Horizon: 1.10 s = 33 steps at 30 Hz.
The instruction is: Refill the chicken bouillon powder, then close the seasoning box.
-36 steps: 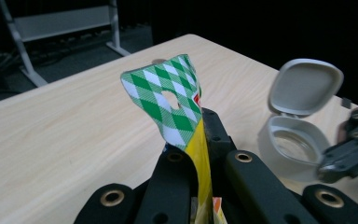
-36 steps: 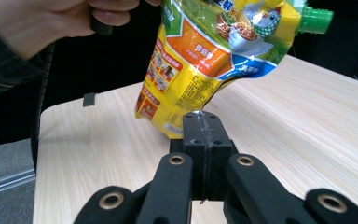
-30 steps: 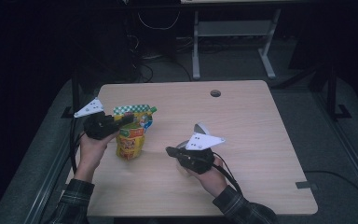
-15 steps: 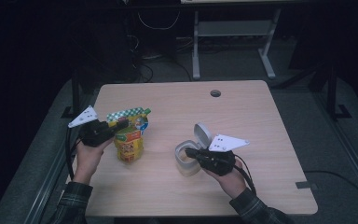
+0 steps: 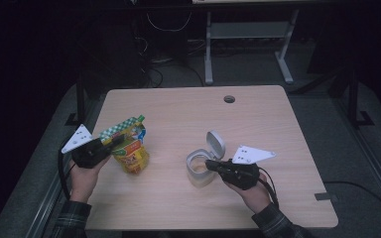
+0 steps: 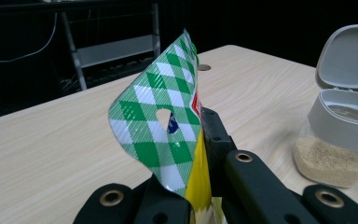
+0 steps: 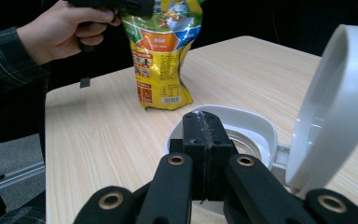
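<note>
Dark floor, trailing cables and a metal frame surround a pale wooden table (image 5: 258, 129) with a cable hole near its far edge. Toward its left side stands a yellow snack bag (image 5: 129, 148), upright, its green-checked top strip pinched between the jaws of the left gripper (image 5: 101, 147); in the left gripper view the strip (image 6: 161, 126) curls over where the jaws clamp it. Nearer the middle sits a clear jar (image 5: 201, 168) with a grey collar and a hinged lid (image 5: 215, 145) flipped up, grainy contents low inside it. The right gripper (image 5: 213, 163) rests at the jar's rim, and in the right gripper view its jaws are pressed together just over the near edge of the collar (image 7: 261, 130); whether they grip the rim itself I cannot tell. Bag and jar stand apart, with bare table between them. The bag looks light and soft: its film will buckle and slide, so the sealed top band is the sound place to hold, as now, though a grip there lets the body swing and sag. The jar looks stiff and fairly light, with smooth walls that could slip; the collar offers firmer purchase, and the open lid hinge seems easy to strain.
</note>
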Motion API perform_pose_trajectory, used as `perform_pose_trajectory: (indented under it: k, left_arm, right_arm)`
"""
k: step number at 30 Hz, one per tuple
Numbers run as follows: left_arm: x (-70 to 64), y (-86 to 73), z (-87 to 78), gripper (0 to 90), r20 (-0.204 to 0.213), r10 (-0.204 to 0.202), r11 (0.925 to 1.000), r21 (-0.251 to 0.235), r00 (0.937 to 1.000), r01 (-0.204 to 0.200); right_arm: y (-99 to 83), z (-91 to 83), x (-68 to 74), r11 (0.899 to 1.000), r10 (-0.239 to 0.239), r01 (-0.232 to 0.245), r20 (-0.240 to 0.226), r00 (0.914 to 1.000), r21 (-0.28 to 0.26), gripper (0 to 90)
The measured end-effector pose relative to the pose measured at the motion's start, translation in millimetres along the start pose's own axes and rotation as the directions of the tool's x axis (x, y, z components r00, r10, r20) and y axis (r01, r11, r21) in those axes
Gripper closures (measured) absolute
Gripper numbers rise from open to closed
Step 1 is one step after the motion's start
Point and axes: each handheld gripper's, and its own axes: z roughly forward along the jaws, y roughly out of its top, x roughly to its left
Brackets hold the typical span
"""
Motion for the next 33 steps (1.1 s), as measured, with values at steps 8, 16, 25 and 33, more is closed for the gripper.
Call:
perform_pose_trajectory:
  k: [8,16,25,33]
  left_arm:
    - [-4.2,-6.7,-4.5,83.9,0.029,-0.032,0.9995,0.001,0.9991,0.032]
    - [-7.5,-8.3,-9.1,73.2,0.053,-0.049,0.9987,-0.006,0.9974,0.05]
    - [-8.5,-13.1,-16.3,42.6,0.077,-0.067,0.9977,-0.006,0.9948,0.068]
    - [-11.1,-23.3,-29.2,22.9,0.055,-0.06,0.9981,0.019,0.9967,0.059]
  right_arm:
    - [-2.0,-0.8,-0.5,1.0,0.003,-0.003,-0.004,1.0,0.007,89.6]
    - [-2.7,0.2,-1.3,1.0,0.009,-0.008,-0.006,0.9999,0.008,89.6]
    - [-1.8,-0.6,-1.9,1.0,0.005,-0.005,-0.003,1.0,0.005,89.7]
    - [-2.0,-3.0,-2.6,1.0,0.007,-0.007,0.0,1.0,0.007,89.7]
